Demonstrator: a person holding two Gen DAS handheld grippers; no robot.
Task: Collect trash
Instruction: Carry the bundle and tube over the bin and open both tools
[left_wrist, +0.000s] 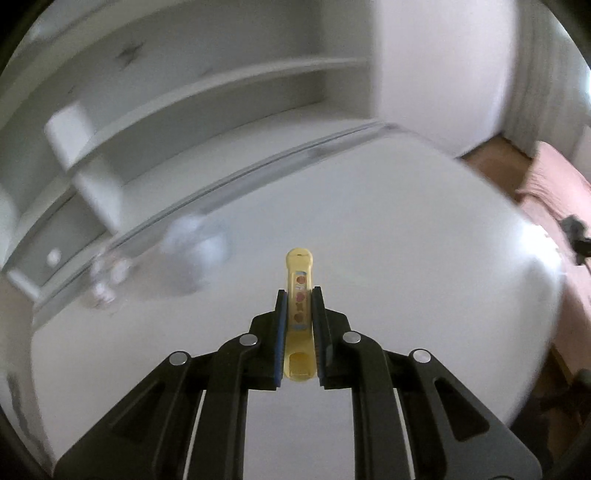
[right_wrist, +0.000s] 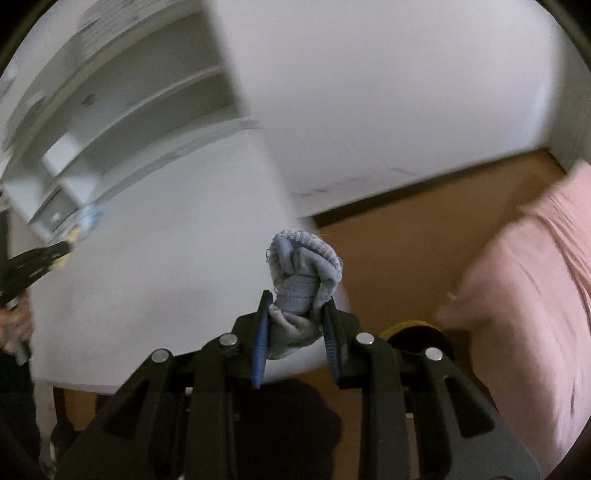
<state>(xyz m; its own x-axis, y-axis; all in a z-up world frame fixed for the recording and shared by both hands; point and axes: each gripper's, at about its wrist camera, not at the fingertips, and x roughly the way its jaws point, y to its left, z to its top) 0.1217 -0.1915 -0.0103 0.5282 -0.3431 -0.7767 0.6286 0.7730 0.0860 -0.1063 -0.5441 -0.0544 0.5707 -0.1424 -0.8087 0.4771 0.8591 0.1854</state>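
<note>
My left gripper (left_wrist: 298, 295) is shut on a flat yellow plastic piece (left_wrist: 300, 275) with red printed marks, held above the white table (left_wrist: 388, 229). A blurred clear crumpled plastic item (left_wrist: 184, 258) lies on the table to the left, near its far edge. My right gripper (right_wrist: 297, 306) is shut on a bunched grey-blue sock (right_wrist: 303, 269), held over the table's right edge (right_wrist: 166, 258). The left gripper (right_wrist: 40, 262) with the yellow piece shows at the far left of the right wrist view.
White shelves (left_wrist: 221, 85) stand behind the table. A pink bed cover (right_wrist: 535, 295) lies to the right over a brown floor (right_wrist: 406, 251). A round yellow-rimmed dark object (right_wrist: 417, 332) sits low behind my right gripper. Both views are motion-blurred.
</note>
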